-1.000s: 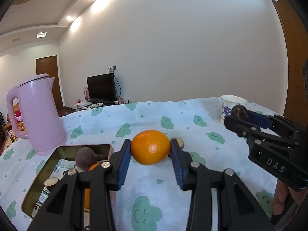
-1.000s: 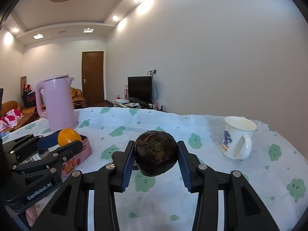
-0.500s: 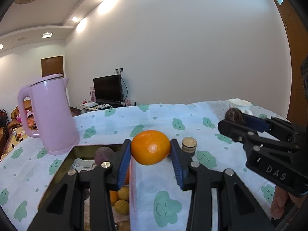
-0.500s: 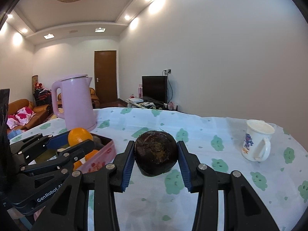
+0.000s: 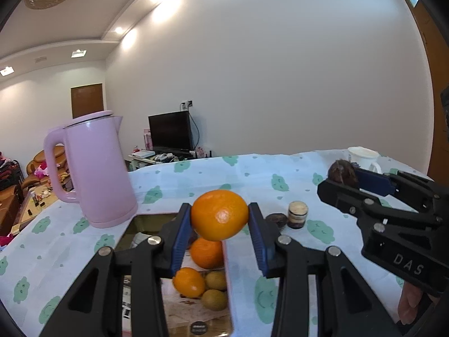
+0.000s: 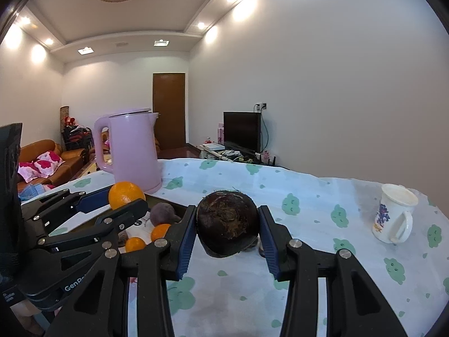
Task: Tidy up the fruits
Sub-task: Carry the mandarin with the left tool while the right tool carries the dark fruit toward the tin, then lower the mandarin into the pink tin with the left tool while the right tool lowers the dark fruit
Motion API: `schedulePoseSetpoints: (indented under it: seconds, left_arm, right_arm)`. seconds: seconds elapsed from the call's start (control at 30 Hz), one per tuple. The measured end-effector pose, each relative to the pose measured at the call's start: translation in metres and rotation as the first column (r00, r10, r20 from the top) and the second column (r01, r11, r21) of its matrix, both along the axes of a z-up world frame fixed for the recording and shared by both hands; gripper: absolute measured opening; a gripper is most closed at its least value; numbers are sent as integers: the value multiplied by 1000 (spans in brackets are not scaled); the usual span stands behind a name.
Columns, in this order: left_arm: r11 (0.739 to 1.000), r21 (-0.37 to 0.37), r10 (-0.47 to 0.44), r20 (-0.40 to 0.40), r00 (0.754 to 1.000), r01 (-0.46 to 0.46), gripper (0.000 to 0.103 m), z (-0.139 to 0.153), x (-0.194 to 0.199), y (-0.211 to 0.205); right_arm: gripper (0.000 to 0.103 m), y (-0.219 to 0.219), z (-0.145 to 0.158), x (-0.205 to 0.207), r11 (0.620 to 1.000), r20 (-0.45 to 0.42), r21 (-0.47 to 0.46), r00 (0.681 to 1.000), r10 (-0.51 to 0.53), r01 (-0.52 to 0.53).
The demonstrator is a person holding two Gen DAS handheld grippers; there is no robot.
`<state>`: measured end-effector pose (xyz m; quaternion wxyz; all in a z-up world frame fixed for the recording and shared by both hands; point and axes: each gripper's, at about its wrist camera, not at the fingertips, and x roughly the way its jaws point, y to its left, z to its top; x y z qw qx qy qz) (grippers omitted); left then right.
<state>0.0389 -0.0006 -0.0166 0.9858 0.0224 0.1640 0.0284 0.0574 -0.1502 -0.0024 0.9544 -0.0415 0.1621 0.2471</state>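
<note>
Between the left gripper's (image 5: pixel 219 219) fingers sits a clamped orange (image 5: pixel 219 215), above the tray (image 5: pixel 228 295); the right gripper (image 6: pixel 227 229) grips a dark fruit (image 6: pixel 227 223), likely next for sorting.

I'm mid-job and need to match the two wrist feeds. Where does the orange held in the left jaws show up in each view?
Left wrist view: the orange sits dead centre, clamped between the left gripper's blue pads, above the open tin.
Right wrist view: the same orange is at left of centre, at the tip of the left gripper, in front of the kettle's base.
Shared landmark: the pink kettle, behind the tin in both.
</note>
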Motion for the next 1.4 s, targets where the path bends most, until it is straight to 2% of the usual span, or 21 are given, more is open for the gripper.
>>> schedulePoseSetpoints:
  seconds: [0.73,1.4]
  left_arm:
    - [993,-17,113,-55,992,-114,42,-8,2,59]
    - [987,-15,158,-106,982,-160,42,-17,2,94]
  right_arm:
    - [45,57,3,0,994,-5,-6,994,113,-113]
    - [45,101,-7,1,981,-32,-53,982,186,-187]
